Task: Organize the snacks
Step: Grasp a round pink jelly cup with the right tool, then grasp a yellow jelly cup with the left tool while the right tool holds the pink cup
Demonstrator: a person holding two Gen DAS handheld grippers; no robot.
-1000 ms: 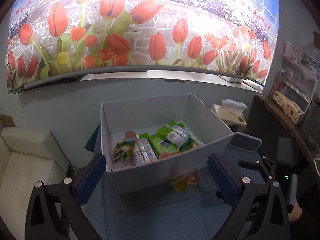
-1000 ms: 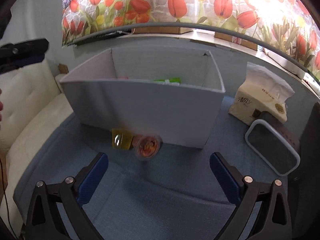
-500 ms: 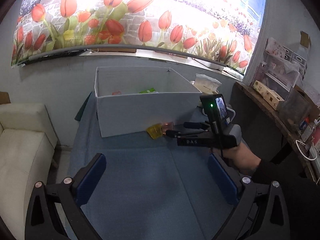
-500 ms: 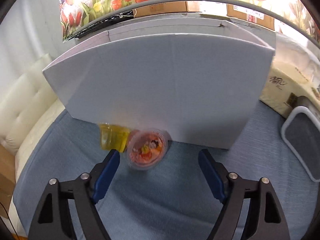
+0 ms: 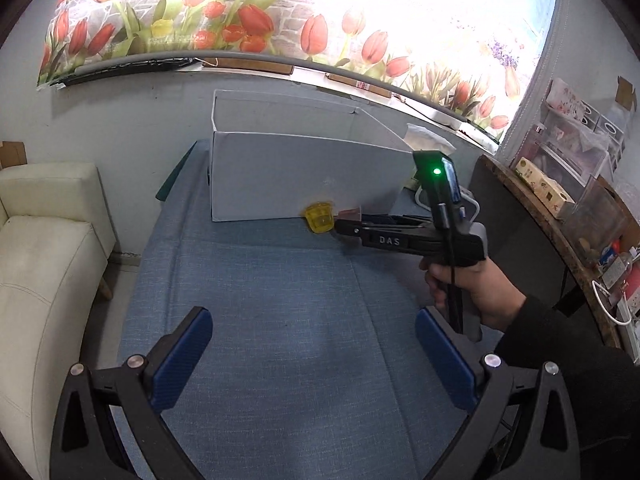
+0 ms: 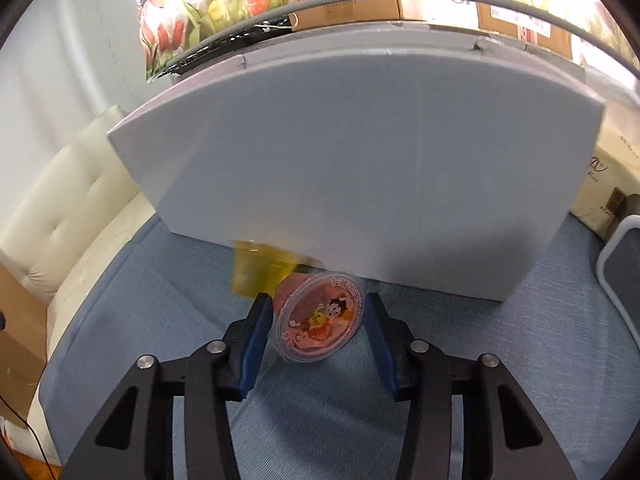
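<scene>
Your left gripper [image 5: 314, 354] hangs wide open and empty over the near blue cloth [image 5: 280, 300]. Past the yellow cup [image 6: 256, 270], the red jelly cup [image 6: 320, 320] lies tilted against the white box [image 6: 360, 152]; your right gripper [image 6: 318, 326] is closing around it, so squeeze evenly below the lid. Pad contact isn't clear, and the box's inside is hidden.
</scene>
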